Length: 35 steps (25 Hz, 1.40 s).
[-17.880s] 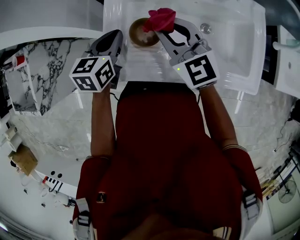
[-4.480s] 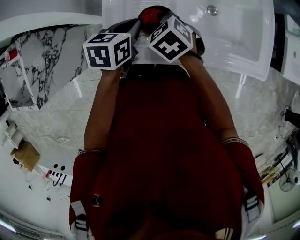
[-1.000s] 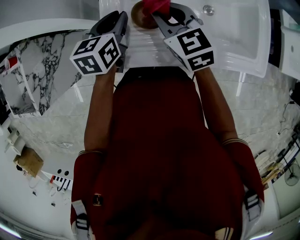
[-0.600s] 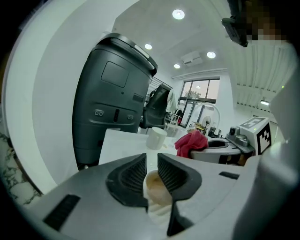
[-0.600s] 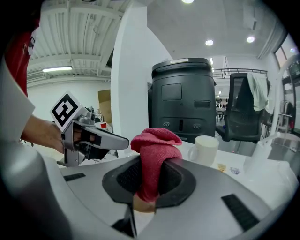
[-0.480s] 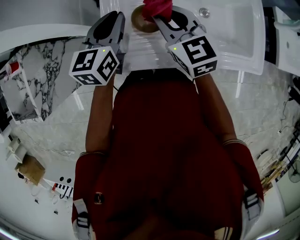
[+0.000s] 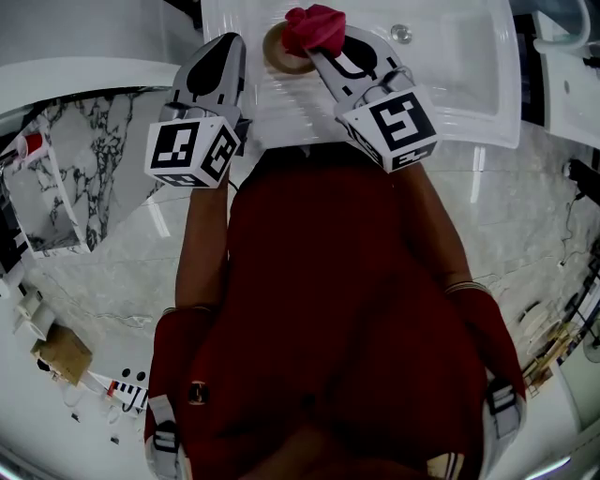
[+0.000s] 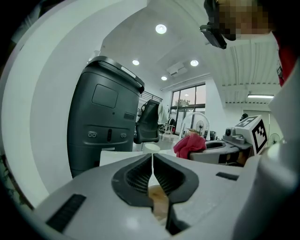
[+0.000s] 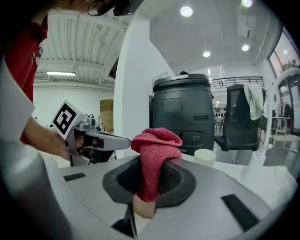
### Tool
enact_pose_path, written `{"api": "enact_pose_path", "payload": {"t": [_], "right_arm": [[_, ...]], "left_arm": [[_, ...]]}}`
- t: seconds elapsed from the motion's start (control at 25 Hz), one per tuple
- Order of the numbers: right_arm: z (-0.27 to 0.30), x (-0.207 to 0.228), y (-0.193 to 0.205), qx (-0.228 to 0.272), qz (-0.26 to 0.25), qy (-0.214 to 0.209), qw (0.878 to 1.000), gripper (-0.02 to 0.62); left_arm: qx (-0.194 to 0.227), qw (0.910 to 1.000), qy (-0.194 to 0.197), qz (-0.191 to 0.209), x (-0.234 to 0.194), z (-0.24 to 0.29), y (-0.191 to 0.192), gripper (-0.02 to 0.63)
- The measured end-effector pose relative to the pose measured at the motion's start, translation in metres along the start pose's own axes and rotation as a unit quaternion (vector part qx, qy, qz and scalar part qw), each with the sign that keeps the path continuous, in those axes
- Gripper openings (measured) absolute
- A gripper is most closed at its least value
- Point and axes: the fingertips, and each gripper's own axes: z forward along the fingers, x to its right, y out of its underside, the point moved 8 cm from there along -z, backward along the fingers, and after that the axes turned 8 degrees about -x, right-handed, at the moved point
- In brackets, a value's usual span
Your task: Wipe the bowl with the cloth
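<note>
A person in a red shirt (image 7: 319, 309) stands at a white sink (image 7: 459, 84); a big dark bin (image 8: 103, 122) stands past the sink. The left gripper (image 7: 231, 45) is over the left edge of the sink; its two jaws are pressed together and nothing is between them. The right gripper (image 7: 319, 54) is squeezed tight on the red cloth (image 7: 315, 26); the cloth sticks up out of the jaws in a soft lump. The brown bowl (image 7: 278, 56) sits in the sink between the two gripper tips, near the left one; the cloth is at the bowl's right side and hides part of its rim from above; I cannot tell if the cloth touches the bowl. A small round drain (image 7: 401, 34) is in the sink, to the right of the cloth and apart from it.
</note>
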Motion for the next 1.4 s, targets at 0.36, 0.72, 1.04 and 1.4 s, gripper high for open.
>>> {"api": "enact_pose_path", "payload": {"t": [0.36, 0.72, 1.04, 1.4], "right_arm": [[-0.015, 0.002, -0.001, 0.027, 0.018, 0.002, 0.999, 0.051], [-0.018, 0.002, -0.002, 0.045, 0.019, 0.004, 0.999, 0.049], [-0.017, 0.002, -0.001, 0.047, 0.014, 0.013, 0.999, 0.049], [-0.017, 0.001, -0.001, 0.05, 0.015, 0.018, 0.998, 0.049]], "left_arm": [[0.034, 0.9986, 0.014, 0.038, 0.01, -0.008, -0.009, 0.006], [0.048, 0.9974, 0.027, 0.047, 0.014, -0.006, -0.014, 0.006], [0.055, 0.9964, 0.038, 0.052, 0.015, -0.003, -0.016, 0.006], [0.053, 0.9961, 0.047, 0.053, 0.014, 0.0, -0.015, 0.006]]}}
